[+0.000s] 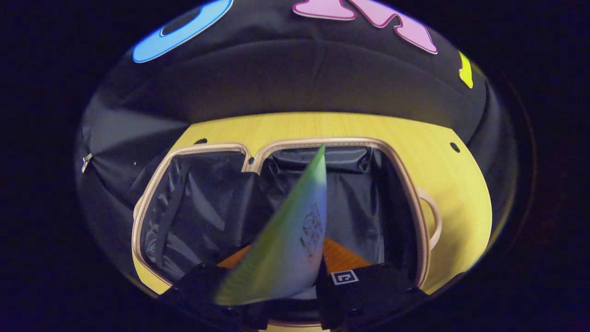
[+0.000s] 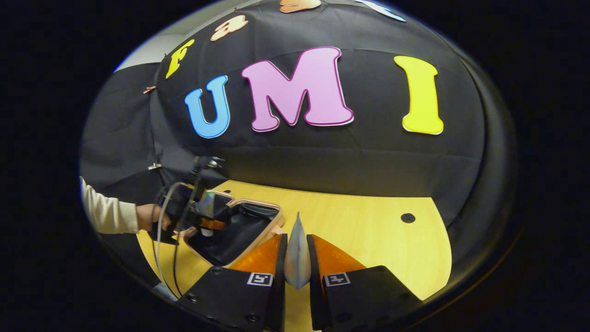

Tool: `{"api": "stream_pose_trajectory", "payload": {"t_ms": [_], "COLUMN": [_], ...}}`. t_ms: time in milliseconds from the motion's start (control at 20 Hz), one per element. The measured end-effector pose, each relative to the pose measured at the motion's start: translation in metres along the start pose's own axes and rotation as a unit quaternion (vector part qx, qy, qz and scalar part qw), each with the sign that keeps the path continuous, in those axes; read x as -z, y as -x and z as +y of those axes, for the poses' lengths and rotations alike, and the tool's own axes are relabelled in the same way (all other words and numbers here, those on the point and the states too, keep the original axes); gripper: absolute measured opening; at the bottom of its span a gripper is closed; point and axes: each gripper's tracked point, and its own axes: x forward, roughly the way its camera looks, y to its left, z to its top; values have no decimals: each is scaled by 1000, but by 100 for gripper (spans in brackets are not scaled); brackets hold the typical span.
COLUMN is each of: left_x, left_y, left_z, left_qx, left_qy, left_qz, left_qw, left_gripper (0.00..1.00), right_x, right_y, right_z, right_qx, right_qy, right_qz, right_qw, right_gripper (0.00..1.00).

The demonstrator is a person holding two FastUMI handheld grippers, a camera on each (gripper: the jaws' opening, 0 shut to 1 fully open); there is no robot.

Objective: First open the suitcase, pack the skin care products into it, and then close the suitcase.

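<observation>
Suitcase point(image 1: 221, 207) lies open on the desk point(image 1: 461, 193); left tongs point(image 1: 281, 286) grip a green tube point(image 1: 290, 240) above it, right tongs point(image 2: 297, 272) pinch a pale tube point(image 2: 297, 253).

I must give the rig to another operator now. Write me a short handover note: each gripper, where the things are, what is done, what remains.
Left gripper: shut on a green-to-pale tube, held above the open suitcase.
Right gripper: shut on a silvery tube, over the table, to the right of the suitcase.
Suitcase: lies open on the table; its dark lining shows, and I see no product resting in it.
Done: suitcase opened, both tubes picked up.
Left: put both tubes in, pack any other products, close the suitcase.
</observation>
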Motion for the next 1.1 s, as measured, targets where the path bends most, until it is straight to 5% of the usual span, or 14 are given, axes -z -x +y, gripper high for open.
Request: {"api": "stream_pose_trajectory", "payload": {"t_ms": [200,450,600,750,1000,1100], "left_x": [32,20,-2,-24,14,37], "left_y": [-38,-31,8,81,169,198], "left_z": [-7,5,12,50,154,195], "left_qx": [35,20,38,25,-45,-85], "left_qy": [13,15,55,100,116,106], "left_qz": [89,65,-17,-133,-210,-238], "left_qw": [995,998,998,986,970,962], "left_gripper": [42,50,74,99,99,98], "right_x": [-18,-23,-21,-2,42,71], "right_y": [-12,-29,-41,-63,-121,-151], "right_z": [37,75,96,110,142,165], "right_qx": [-26,-43,-47,-43,-30,-29], "right_qy": [6,2,5,17,4,-45], "right_qz": [-12,-2,10,51,128,172], "right_qw": [1000,999,999,998,991,984], "right_gripper": [25,25,25,25,25,25]}}
